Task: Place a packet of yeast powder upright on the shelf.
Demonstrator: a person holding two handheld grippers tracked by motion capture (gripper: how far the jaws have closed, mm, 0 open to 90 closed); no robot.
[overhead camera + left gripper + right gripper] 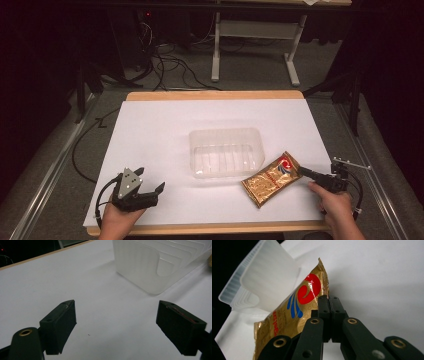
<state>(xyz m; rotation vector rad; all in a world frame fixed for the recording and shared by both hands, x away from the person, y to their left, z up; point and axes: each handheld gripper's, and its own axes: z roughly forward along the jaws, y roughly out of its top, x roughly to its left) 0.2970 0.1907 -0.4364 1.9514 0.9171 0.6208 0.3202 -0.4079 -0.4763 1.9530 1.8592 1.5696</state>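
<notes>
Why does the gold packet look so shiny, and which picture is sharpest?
Right gripper view: glare streaks across the gold packet, and the jaws nearest the camera are soft. Left gripper view: the clear tub is hazy. High view: the white table is bright, the surroundings dark, and the focus is the most even.

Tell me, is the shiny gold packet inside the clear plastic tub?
No, the gold packet lies on the white table beside the clear tub, with nothing in the tub.

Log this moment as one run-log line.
right gripper: shut on gold packet edge | left gripper: open, idle | clear tub: empty
</notes>
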